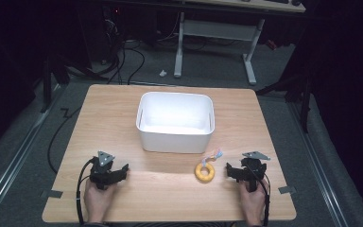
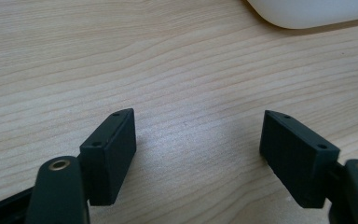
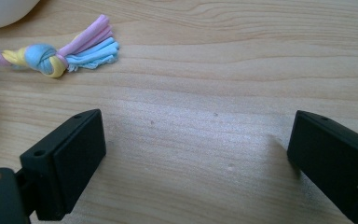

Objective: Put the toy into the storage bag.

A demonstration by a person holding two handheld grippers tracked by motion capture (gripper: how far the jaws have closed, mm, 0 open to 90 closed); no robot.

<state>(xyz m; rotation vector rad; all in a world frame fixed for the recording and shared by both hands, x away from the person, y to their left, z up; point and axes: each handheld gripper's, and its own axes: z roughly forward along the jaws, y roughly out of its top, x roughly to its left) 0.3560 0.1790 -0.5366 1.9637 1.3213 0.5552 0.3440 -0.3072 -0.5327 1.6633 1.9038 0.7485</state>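
Note:
A white plastic bin (image 1: 175,122) stands in the middle of the wooden table (image 1: 123,109). In front of its right corner lies a yellow ring toy (image 1: 204,172) with a braided pastel rope (image 3: 51,53) attached; the rope's tassel shows at the top left of the right gripper view. My left gripper (image 1: 109,174) rests near the front left, its jaws wide apart over bare wood (image 2: 198,135). A short way right of the ring, my right gripper (image 1: 242,171) is open and holds nothing (image 3: 196,140).
Beyond the table's far edge, a white desk frame (image 1: 217,33) and cables (image 1: 132,61) sit on grey floor. Tape marks (image 1: 51,193) lie at the table's front corners. The bin's rounded corner (image 2: 307,11) shows at the top of the left gripper view.

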